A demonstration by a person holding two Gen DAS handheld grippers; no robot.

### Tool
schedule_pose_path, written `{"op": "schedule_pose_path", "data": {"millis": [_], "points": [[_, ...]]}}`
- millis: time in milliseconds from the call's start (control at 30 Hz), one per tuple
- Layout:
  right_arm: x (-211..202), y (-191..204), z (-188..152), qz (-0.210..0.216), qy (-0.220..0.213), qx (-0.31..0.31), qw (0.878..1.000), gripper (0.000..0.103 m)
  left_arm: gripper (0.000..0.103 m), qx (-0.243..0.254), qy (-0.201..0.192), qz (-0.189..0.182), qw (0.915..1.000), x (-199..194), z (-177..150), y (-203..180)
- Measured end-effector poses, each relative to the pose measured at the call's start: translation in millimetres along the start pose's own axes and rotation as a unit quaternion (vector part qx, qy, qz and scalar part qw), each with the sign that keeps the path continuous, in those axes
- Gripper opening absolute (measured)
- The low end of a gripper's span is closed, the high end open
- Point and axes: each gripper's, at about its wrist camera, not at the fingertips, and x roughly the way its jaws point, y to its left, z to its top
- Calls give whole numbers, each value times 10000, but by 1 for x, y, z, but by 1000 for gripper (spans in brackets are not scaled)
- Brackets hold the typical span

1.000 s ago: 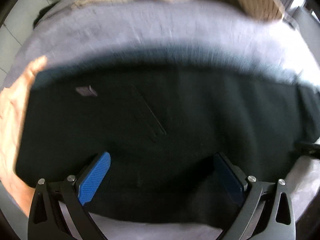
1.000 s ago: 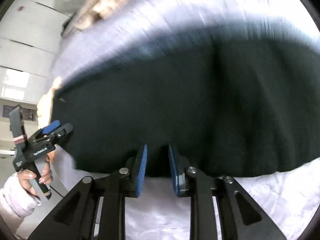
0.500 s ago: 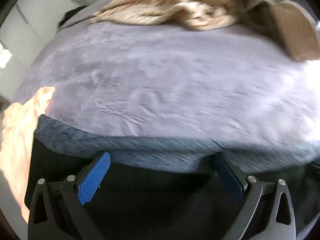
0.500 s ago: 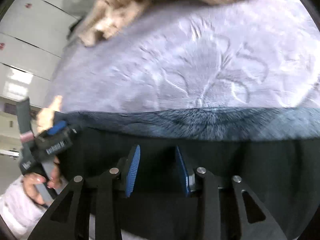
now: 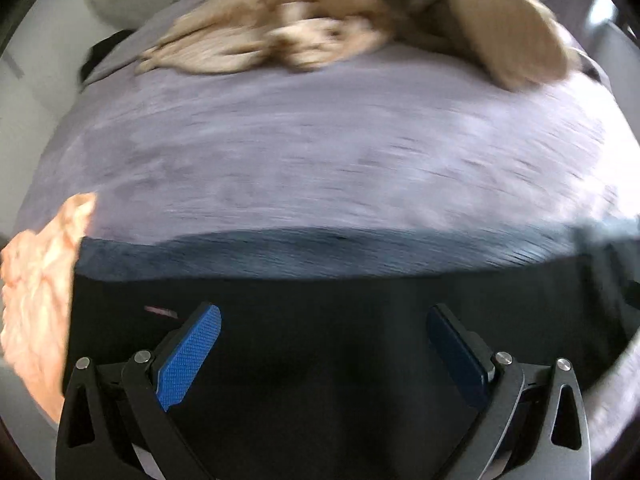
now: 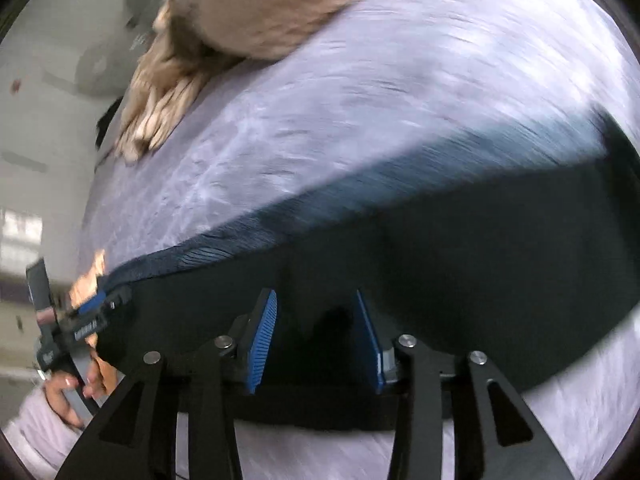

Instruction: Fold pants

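A lavender-covered bed (image 5: 320, 152) carries the dark pants (image 5: 320, 320) along its near edge. Left gripper (image 5: 324, 344) fingers spread wide; right gripper (image 6: 316, 336), just opening, seemingly empty above the blurred cloth.

cloth on a plush bed, hard plastic tools

the pants (image 5: 320, 360) are matt black cloth with a ribbed, fuzzy band; the blanket (image 5: 320, 152) is soft lilac plush, embossed; the throw (image 5: 280, 32) is tan, shaggy knit; gripper pads (image 5: 188, 356) are blue, finely textured, on matt black plastic arms with shiny metal pins.
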Motion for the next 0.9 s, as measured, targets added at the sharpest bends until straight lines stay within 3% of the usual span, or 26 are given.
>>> {"op": "schedule_pose_path", "data": {"millis": [200, 300, 433, 567, 600, 633, 767, 900], "points": [[-54, -98, -18, -30, -523, 1329, 9897, 44, 103, 706, 171, -657, 9952, -5, -5, -114], [-77, -142, -18, -180, -892, 1859, 9784, 45, 103, 976, 253, -866, 9911, -3, -7, -175], [-91, -200, -16, -254, -1202, 2580, 9583, 46, 103, 1282, 294, -884, 9874, 3, -12, -238], [-86, -232, -8, 33, -1239, 2759, 9532, 43, 103, 1243, 452, -911, 9870, 5, -18, -268], [-85, -234, -5, 101, -1217, 2735, 9541, 25, 103, 1230, 451, -917, 9871, 4, -19, -270], [-87, -235, -3, 139, -1211, 2696, 9552, 20, 103, 1221, 442, -922, 9872, 2, -19, -273], [-102, -228, 4, 324, -1428, 2242, 9635, 20, 103, 1203, 543, -858, 9875, 5, -26, -290], [-82, -242, -1, 209, -1119, 2313, 9662, 21, 103, 1116, 682, -762, 9885, 16, -31, -299]]}}
